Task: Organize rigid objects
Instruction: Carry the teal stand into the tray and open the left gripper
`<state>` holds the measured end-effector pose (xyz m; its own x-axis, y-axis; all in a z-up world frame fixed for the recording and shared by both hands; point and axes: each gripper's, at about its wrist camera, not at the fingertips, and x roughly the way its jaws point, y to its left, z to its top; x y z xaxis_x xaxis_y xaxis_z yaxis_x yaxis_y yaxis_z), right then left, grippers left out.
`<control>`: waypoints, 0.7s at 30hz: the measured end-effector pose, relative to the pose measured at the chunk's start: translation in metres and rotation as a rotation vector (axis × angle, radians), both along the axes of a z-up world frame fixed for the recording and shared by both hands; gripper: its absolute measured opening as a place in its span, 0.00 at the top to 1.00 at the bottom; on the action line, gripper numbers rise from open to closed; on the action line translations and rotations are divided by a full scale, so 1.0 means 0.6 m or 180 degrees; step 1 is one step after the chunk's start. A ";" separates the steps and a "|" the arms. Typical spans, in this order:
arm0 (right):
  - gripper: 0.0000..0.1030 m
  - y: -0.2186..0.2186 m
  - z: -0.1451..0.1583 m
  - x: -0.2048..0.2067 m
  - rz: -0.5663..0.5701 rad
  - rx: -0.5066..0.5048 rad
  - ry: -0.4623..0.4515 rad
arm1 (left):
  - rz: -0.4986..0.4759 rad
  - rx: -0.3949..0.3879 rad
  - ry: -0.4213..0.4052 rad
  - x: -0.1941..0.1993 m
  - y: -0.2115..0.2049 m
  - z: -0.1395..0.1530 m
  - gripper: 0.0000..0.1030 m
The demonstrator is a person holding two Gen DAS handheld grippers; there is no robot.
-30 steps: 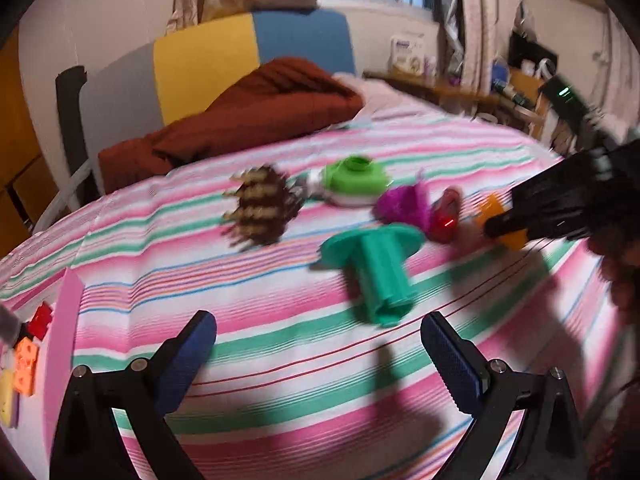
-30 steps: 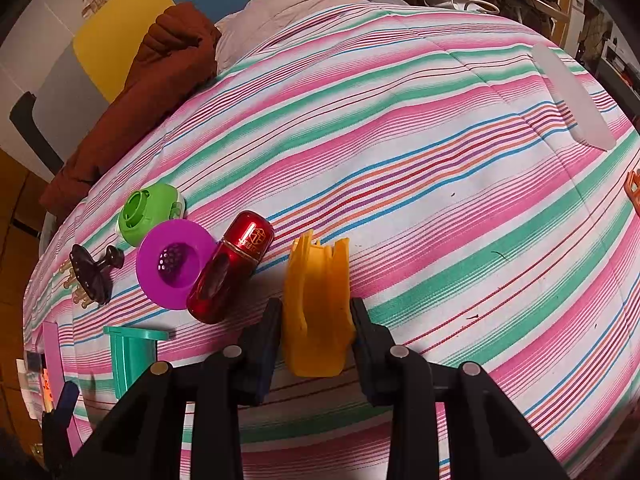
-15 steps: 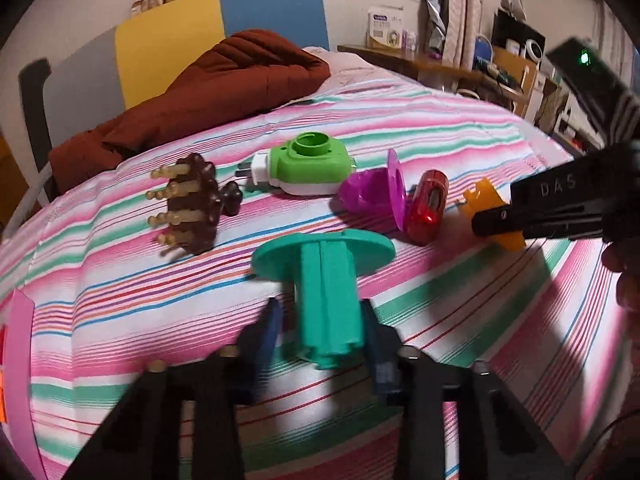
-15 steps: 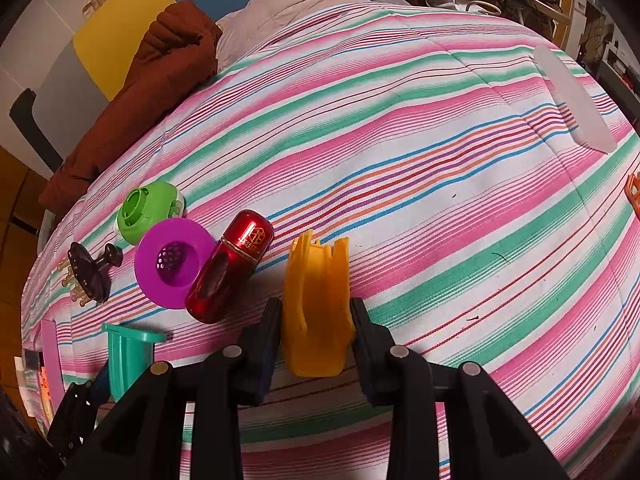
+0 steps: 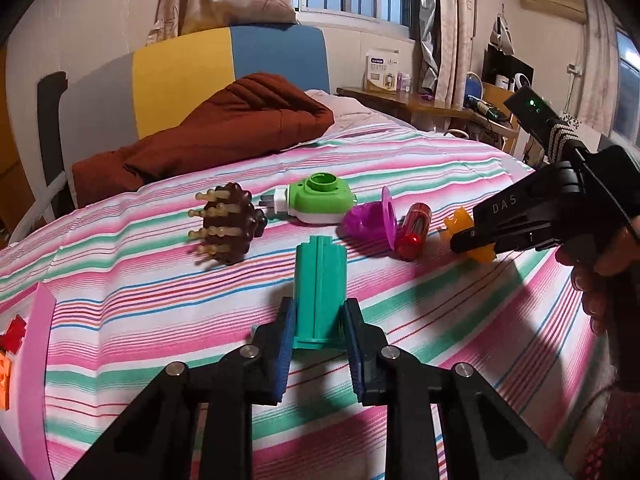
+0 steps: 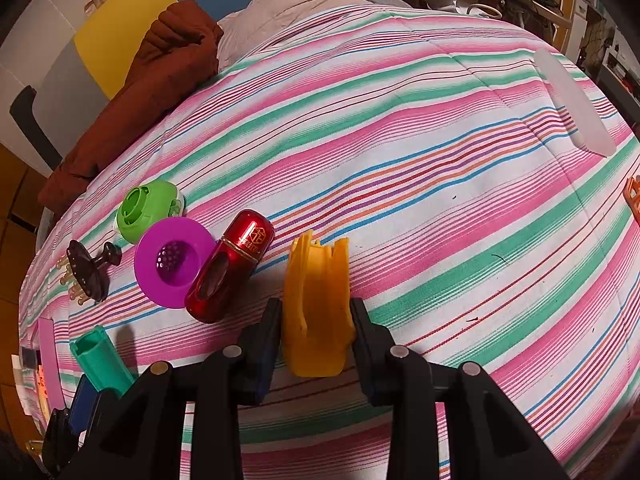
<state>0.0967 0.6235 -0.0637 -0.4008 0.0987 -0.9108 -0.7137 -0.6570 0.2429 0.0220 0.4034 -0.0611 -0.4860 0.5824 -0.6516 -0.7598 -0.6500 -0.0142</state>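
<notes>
My left claw (image 5: pixel 318 342) has just been closing, and its blue pads (image 5: pixel 285 344) now press both sides of the teal spool (image 5: pixel 320 292), near its lower end. The spool points away from me toward twelve o'clock. My right claw (image 6: pixel 316 346) is clamped on the yellow piece (image 6: pixel 318 304), which sits low on the striped bedspread (image 6: pixel 440 184).

To do this step well I judge that I should lift the spool straight and slowly. The grip sits near one end, so the far end may sag or swing. I would keep the wrist from rolling until it clears the bedspread, which is soft and gives little support for a clean set-down.

Past the spool, at eleven o'clock, lies the brown brush head (image 5: pixel 228 224) with its pegs pointing left. At twelve o'clock is the green plug-in device (image 5: pixel 320 200). At one o'clock the purple strainer (image 5: pixel 374 218) lies touching the red bottle (image 5: pixel 412 230). They form a loose row, and I reckon the spool belongs in line with it. I should bring it in low and from the near side, well apart from the brush pegs, so nothing gets knocked.

At two o'clock my right claw occupies the row's end, so I keep the two claws from crossing.
</notes>
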 end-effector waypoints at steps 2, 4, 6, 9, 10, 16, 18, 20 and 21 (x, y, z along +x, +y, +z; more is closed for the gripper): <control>0.68 -0.001 0.000 -0.001 0.0001 0.0007 -0.0003 | 0.0014 -0.0062 0.0054 0.005 0.001 0.002 0.76; 0.68 -0.001 0.000 -0.001 0.0004 0.0008 -0.0006 | -0.0008 -0.0135 0.0027 0.006 0.003 -0.001 0.73; 0.68 -0.001 0.000 -0.002 0.0003 0.0006 -0.0006 | -0.0017 -0.0177 -0.0043 0.006 -0.001 -0.005 0.69; 0.68 -0.001 0.000 -0.002 0.0005 0.0008 -0.0010 | 0.0039 -0.0175 -0.0098 0.007 -0.009 -0.008 0.44; 0.68 -0.001 0.000 0.000 0.0010 0.0011 -0.0011 | 0.0071 -0.0144 -0.0079 0.007 -0.012 -0.005 0.36; 0.68 -0.001 0.001 0.000 0.0013 0.0011 -0.0012 | 0.0024 -0.0119 -0.0130 0.000 -0.004 -0.009 0.57; 0.68 -0.002 0.000 -0.001 0.0013 0.0010 -0.0010 | 0.0011 -0.0144 -0.0169 -0.003 -0.002 -0.014 0.69; 0.68 -0.001 0.000 -0.001 0.0018 0.0016 -0.0013 | -0.0005 -0.0106 -0.0183 -0.003 -0.006 -0.016 0.70; 0.68 -0.002 0.000 -0.001 0.0019 0.0020 -0.0014 | -0.0015 -0.0088 -0.0184 -0.002 -0.007 -0.016 0.70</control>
<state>0.0958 0.6225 -0.0640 -0.3975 0.1019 -0.9119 -0.7107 -0.6629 0.2357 0.0209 0.3990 -0.0705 -0.4444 0.5661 -0.6943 -0.7614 -0.6470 -0.0402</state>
